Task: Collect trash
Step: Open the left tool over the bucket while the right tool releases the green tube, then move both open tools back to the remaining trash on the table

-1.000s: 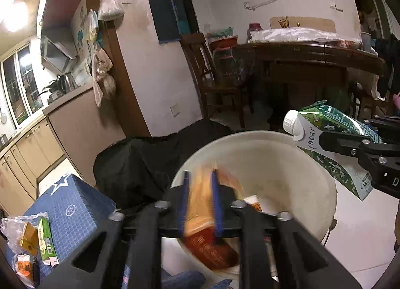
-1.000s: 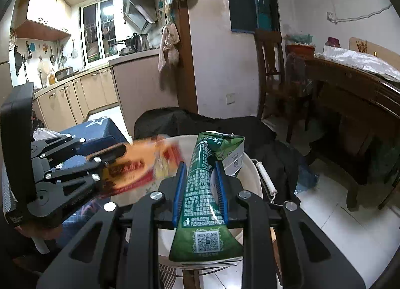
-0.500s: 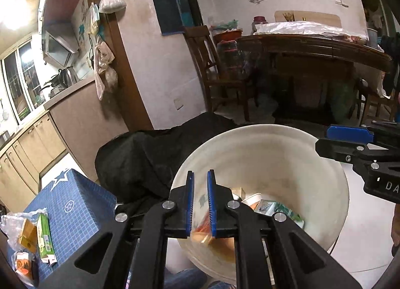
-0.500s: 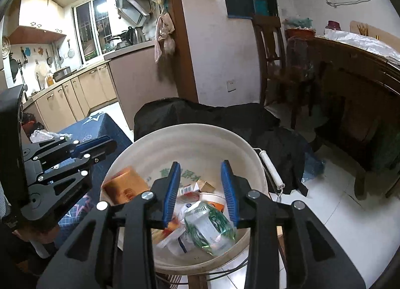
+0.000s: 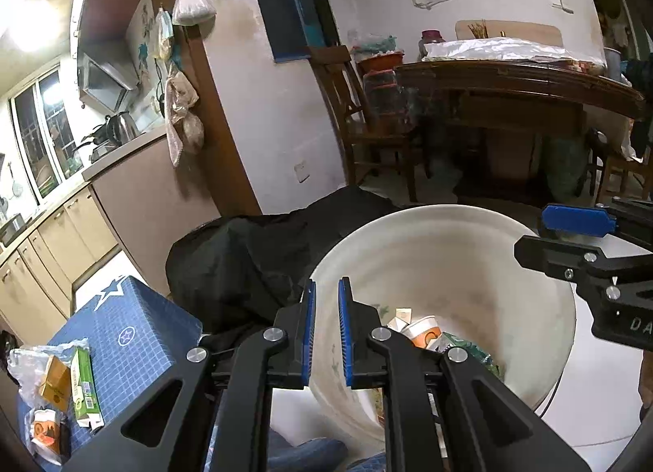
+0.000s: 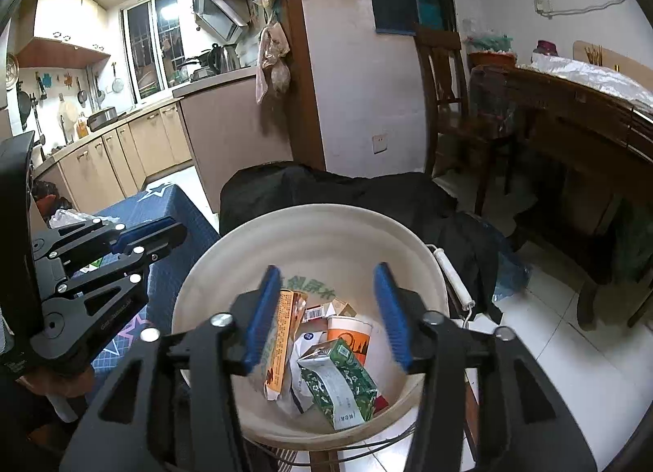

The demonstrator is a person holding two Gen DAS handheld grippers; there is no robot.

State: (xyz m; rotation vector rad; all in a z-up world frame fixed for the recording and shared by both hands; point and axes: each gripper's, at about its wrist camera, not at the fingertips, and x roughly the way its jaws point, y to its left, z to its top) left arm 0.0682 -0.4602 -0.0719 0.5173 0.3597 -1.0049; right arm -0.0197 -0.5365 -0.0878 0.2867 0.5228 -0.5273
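A white bucket (image 6: 318,235) stands on the floor and holds trash: a green milk carton (image 6: 340,384), an orange packet (image 6: 281,333), a paper cup (image 6: 349,335) and other scraps. My right gripper (image 6: 324,313) is wide open and empty above the bucket. My left gripper (image 5: 325,329) hovers at the bucket's left rim (image 5: 322,272), its jaws a narrow gap apart and empty; it also shows in the right wrist view (image 6: 147,233). More trash, a green carton (image 5: 83,386) and small packets (image 5: 51,382), lies on a blue table (image 5: 134,329).
A black cloth heap (image 5: 253,255) lies behind the bucket. A wooden chair (image 5: 359,121) and a dark wooden table (image 5: 514,92) stand at the back right. Kitchen cabinets (image 5: 49,235) run along the left. White tiled floor (image 6: 551,333) lies to the right.
Both grippers let go: the orange packet and the green milk carton dropped into the bucket. The right jaws opened wide. The left gripper drew back towards the bucket's left rim.
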